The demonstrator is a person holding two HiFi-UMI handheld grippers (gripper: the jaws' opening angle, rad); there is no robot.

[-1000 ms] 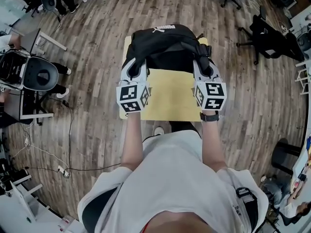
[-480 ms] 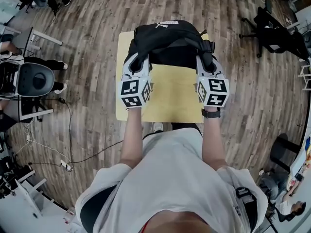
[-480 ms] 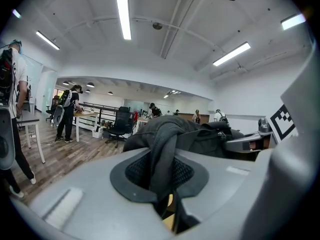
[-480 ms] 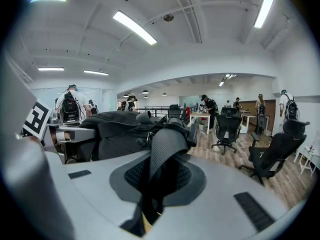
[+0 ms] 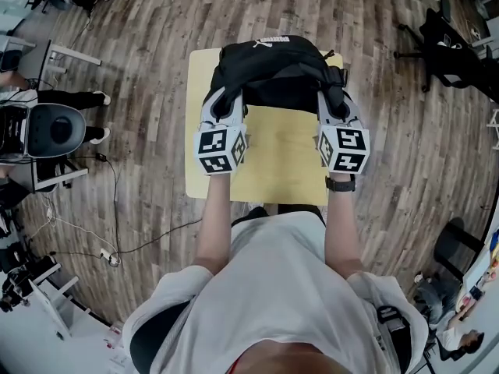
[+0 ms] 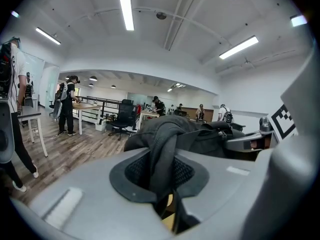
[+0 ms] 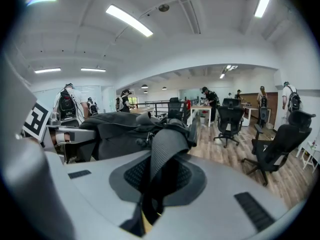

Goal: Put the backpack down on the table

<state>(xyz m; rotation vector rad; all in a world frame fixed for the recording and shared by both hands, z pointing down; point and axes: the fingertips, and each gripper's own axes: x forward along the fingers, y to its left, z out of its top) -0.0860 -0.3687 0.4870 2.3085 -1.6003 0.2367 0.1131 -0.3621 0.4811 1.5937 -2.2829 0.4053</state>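
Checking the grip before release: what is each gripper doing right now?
Left gripper: closed on a strap of the backpack.
Right gripper: closed on the backpack's other strap.

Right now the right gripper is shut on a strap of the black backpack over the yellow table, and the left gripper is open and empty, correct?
No. The left gripper is shut too, on the other strap of the black backpack; the left gripper view shows it. The rest stands.

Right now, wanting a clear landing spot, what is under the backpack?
The yellow table lies below the backpack, its near half visible. The part beneath the bag is covered, so anything there cannot be seen.
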